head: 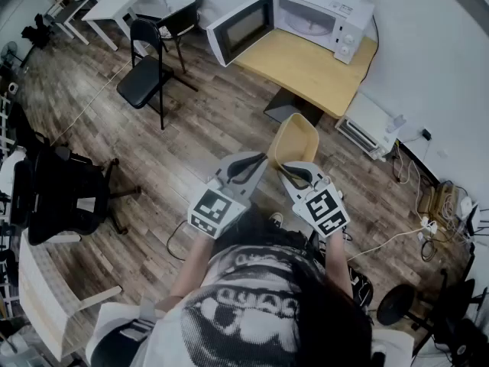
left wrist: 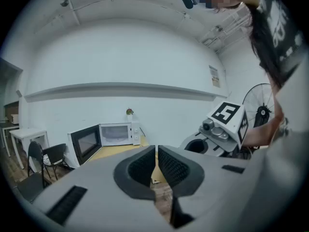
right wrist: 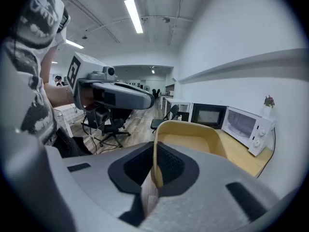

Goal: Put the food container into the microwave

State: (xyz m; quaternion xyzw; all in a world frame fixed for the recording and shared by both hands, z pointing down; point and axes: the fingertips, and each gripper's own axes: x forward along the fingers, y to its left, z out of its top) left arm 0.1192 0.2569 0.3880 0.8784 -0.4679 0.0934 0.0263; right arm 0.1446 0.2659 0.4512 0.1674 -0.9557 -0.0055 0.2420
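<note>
Tan, open-topped food container (head: 295, 139), carried in mid-air above the wooden floor (head: 153, 144), well short of the table (head: 306, 71). Pinched by its near wall between the jaws of the right gripper (head: 295, 176), closed narrow on that thin rim, one pad inside and one outside. Inside of the container apparently bare. Just to its left, the left gripper (head: 249, 164), jaws drawn almost together with nothing between them.

Farther ahead, in the corner of the room, a white microwave (head: 309, 17) at the far end of the table, with its door (head: 241, 27) swung wide open to the left and the cavity facing the approach. Black folding chair (head: 145, 71) well off to the left.

Likely step in hand: carrying toward the open cavity. Probably best done by keeping the pinch firm on that single wall, holding the container level, coming in square to the opening and right of the door, then setting it down on the cavity floor before easing the jaws apart
</note>
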